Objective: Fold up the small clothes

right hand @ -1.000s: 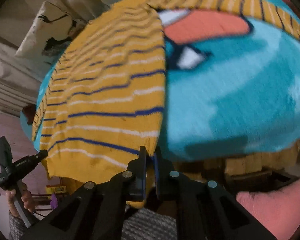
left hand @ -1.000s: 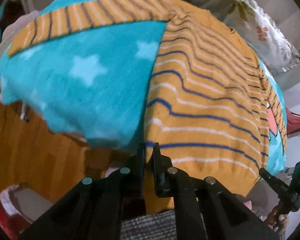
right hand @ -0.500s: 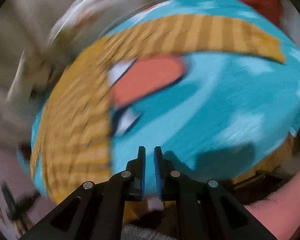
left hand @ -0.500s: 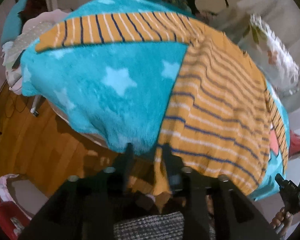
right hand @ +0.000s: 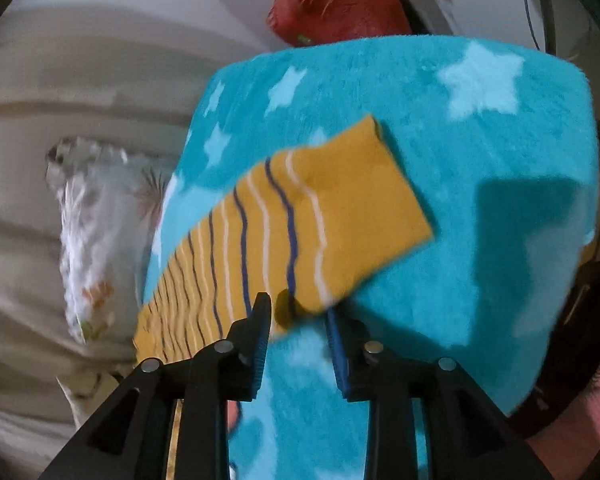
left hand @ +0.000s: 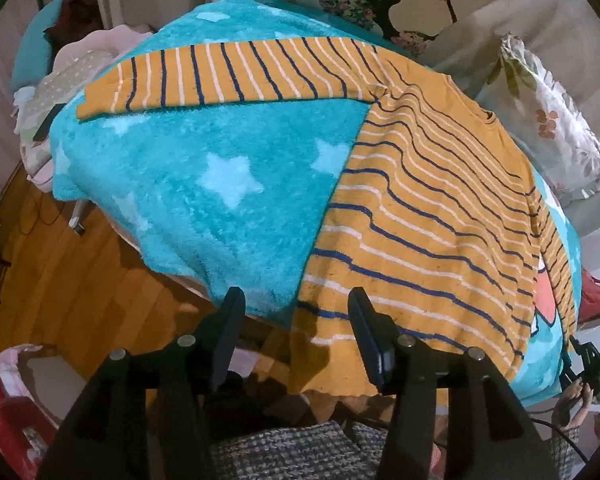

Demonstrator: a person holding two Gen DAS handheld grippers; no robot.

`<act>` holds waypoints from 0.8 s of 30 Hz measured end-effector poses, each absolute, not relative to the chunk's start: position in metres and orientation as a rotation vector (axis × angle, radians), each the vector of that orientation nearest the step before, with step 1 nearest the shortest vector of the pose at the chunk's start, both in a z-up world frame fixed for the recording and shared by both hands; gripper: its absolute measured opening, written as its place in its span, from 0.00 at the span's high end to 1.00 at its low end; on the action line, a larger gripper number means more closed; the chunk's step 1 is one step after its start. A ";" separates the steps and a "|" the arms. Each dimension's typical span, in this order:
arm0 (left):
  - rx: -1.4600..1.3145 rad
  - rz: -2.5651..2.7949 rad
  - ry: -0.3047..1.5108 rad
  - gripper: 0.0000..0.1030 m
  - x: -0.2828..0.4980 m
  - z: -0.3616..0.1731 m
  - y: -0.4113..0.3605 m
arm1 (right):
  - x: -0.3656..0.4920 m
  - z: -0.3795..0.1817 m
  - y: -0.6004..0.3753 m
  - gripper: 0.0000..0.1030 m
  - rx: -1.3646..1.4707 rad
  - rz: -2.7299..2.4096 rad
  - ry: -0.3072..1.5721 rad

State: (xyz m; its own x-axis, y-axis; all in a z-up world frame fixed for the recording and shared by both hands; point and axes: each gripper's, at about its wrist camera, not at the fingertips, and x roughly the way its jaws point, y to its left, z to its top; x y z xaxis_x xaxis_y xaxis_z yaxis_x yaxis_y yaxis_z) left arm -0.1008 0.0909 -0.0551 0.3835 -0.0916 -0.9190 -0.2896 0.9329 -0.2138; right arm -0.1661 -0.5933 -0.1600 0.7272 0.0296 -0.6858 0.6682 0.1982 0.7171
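Striped sweater (left hand: 420,208) lay flat on the star blanket (left hand: 220,168). Left gripper (left hand: 296,336) had just been opening, hem corner loose between its jaws. Right gripper (right hand: 296,344) was opening too, nothing gripped, by the sleeve (right hand: 300,220).

Your working surface is covered by a fluffy turquoise blanket (left hand: 204,152) printed with pale stars, which drapes over the near edge above the wooden floor (left hand: 60,280). Lying flat on it you have the mustard sweater (left hand: 432,216) with navy and white stripes, its hem hanging slightly past the blanket's front edge. One sleeve (left hand: 228,76) stretches straight out across the blanket, away from the body. In your right wrist view the other sleeve (right hand: 300,220) lies flat on the blanket too, its plain cuff end toward a far corner. Beside the sweater's far side, part of a coral-coloured motif (left hand: 544,292) shows in the blanket's print.
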 end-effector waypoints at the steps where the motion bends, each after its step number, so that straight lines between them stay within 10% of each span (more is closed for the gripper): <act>1: -0.369 0.134 1.180 0.49 -0.101 -0.055 0.090 | -0.168 -0.159 -0.606 0.71 1.321 -0.499 0.645; 3: -0.366 0.138 1.183 0.49 -0.102 -0.054 0.089 | -0.160 -0.161 -0.617 0.71 1.320 -0.521 0.657; 5: -0.363 0.142 1.189 0.49 -0.101 -0.054 0.089 | -0.155 -0.164 -0.626 0.94 1.319 -0.506 0.673; 24: -0.476 0.114 1.131 0.48 -0.068 -0.051 0.142 | -0.009 -0.016 -0.515 0.95 0.813 -0.292 0.743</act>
